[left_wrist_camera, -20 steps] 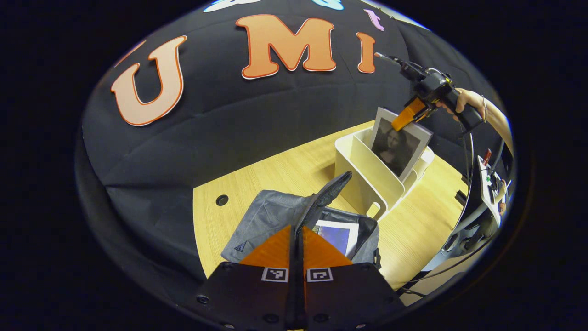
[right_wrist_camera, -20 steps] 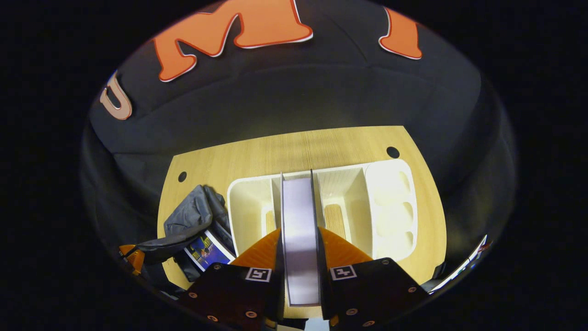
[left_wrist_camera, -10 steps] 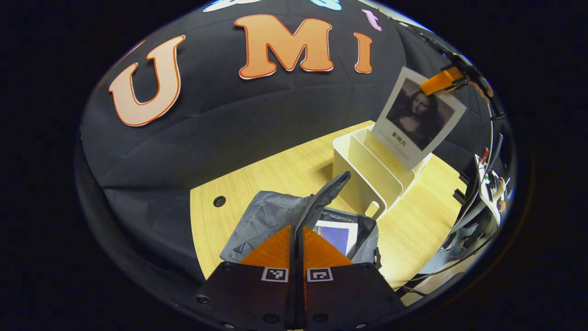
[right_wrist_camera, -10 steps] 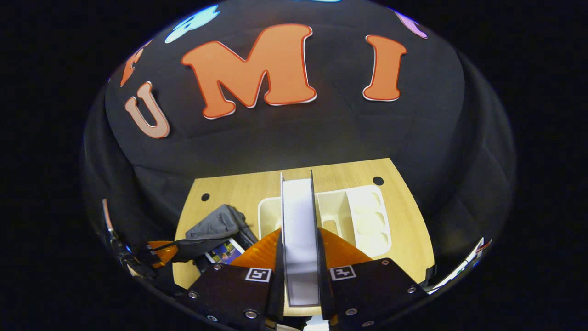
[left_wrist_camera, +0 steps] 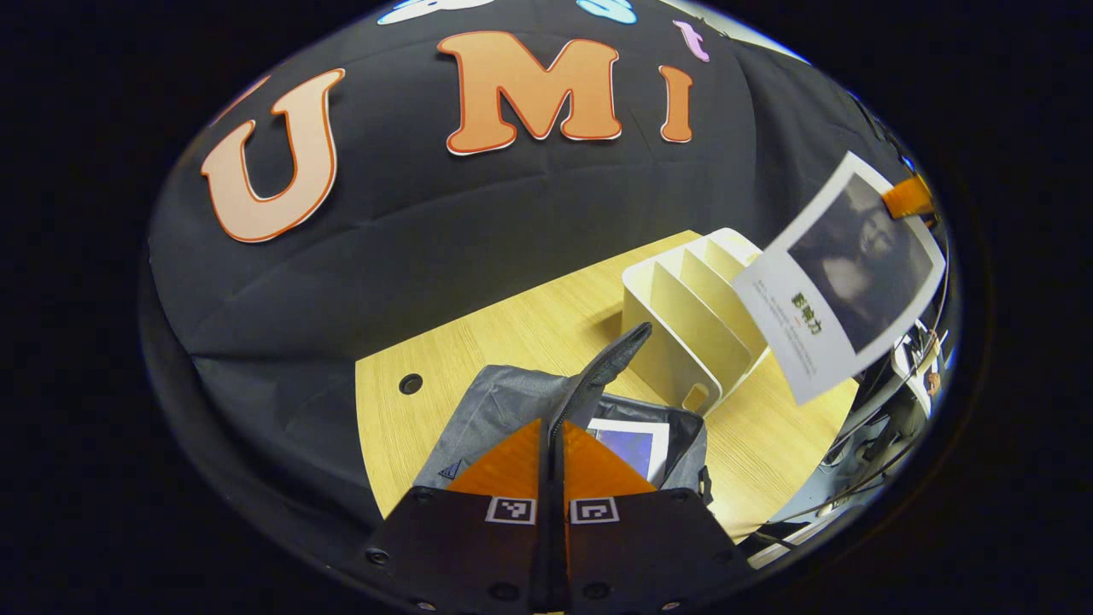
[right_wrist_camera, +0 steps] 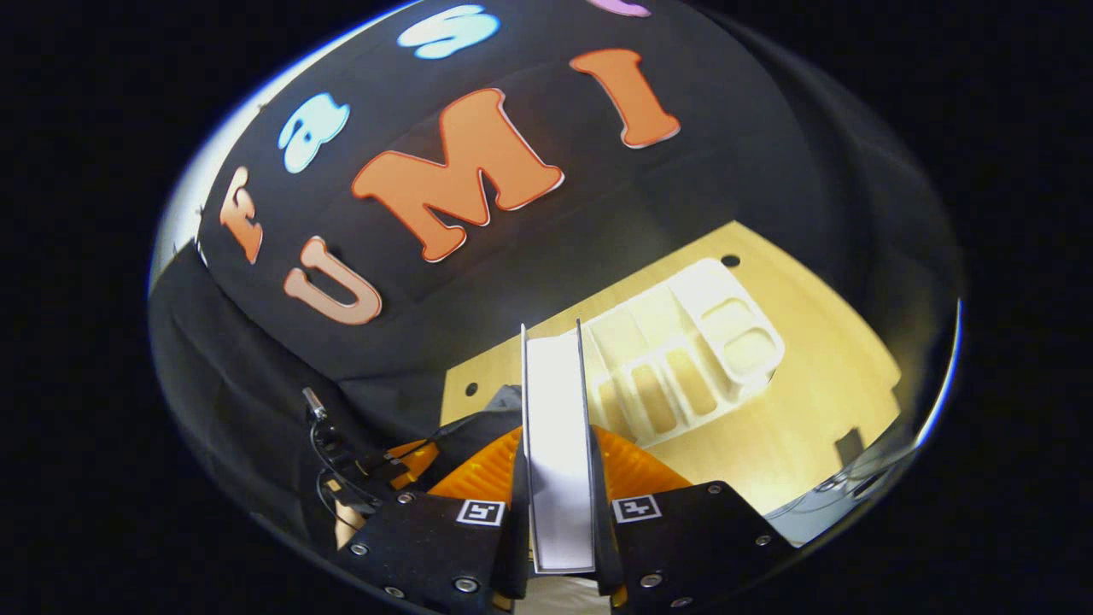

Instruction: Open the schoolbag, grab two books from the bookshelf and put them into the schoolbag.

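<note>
Left gripper [left_wrist_camera: 552, 444] pinched shut on the dark strap-like flap [left_wrist_camera: 598, 376] of the grey fabric schoolbag [left_wrist_camera: 512, 406], holding it up. Bag lies open on the pale wooden table [left_wrist_camera: 512, 329]; a white-bordered book with a blue cover [left_wrist_camera: 636, 440] sits inside. Right gripper [right_wrist_camera: 557, 453] clamped on a thick white-covered book with a dark portrait picture [left_wrist_camera: 841, 273], seen edge-on between its fingers, held in the air above the table, clear of the white plastic bookshelf with dividers [left_wrist_camera: 692, 320].
</note>
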`<state>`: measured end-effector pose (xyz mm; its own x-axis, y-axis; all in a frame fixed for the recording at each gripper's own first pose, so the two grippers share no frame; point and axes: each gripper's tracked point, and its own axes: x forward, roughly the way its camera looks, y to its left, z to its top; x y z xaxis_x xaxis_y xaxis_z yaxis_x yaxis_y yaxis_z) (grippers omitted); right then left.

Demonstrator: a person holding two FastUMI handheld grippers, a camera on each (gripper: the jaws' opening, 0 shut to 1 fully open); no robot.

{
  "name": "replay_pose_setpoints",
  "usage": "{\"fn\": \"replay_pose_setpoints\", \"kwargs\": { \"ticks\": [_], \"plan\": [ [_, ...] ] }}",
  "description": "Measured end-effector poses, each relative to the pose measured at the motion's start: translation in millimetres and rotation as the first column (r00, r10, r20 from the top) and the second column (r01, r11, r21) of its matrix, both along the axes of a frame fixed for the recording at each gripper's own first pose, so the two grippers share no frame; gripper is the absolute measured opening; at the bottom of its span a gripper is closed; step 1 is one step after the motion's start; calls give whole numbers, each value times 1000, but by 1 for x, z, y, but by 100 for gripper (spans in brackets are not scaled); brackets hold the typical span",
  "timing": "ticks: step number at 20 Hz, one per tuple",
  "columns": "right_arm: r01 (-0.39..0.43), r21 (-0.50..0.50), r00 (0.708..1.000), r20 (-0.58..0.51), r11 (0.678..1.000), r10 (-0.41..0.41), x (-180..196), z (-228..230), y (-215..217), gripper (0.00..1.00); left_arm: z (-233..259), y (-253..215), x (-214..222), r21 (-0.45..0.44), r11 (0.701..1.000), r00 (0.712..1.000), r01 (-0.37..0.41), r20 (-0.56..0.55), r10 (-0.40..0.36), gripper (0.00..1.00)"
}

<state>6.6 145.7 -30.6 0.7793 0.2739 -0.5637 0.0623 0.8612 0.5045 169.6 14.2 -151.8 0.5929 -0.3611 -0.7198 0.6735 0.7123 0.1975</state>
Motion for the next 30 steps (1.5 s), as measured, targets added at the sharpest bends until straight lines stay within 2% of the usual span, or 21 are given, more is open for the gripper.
{"fn": "replay_pose_setpoints", "kwargs": {
  "ticks": [2, 4, 8, 12, 13, 16, 22, 30],
  "plan": [
    [32, 132, 999, -31, 991, -28, -8, -27, 6, 30, 3, -2, 4, 4, 1000, 1000, 8, 4, -8, 1],
    [69, 253, 996, -74, 965, -52, -14, -54, 13, 30, 6, -4, 5, 9, 1000, 1000, 13, 4, -13, 1],
    [130, 407, 988, -131, 904, -83, -13, -109, 29, 30, 16, -7, 8, 22, 999, 999, 27, 23, -27, 1],
    [169, 531, 983, -157, 830, -100, 5, -137, 56, 30, 21, -9, 11, 43, 998, 998, 39, 37, -41, 0],
    [177, 540, 981, -168, 823, -100, 9, -144, 62, 30, 22, -11, 12, 47, 998, 998, 40, 42, -42, 1],
    [189, 518, 975, -201, 834, -96, 23, -173, 77, 30, 30, -14, 12, 49, 998, 997, 41, 59, -44, 0],
    [189, 556, 977, -188, 810, -99, 55, -188, 105, 30, 38, -19, 7, 57, 997, 996, 49, 76, -53, 1],
    [192, 523, 974, -203, 830, -97, 91, -228, 164, 30, 48, -35, -3, 38, 996, 992, 85, 93, -88, 1]
  ]
}}
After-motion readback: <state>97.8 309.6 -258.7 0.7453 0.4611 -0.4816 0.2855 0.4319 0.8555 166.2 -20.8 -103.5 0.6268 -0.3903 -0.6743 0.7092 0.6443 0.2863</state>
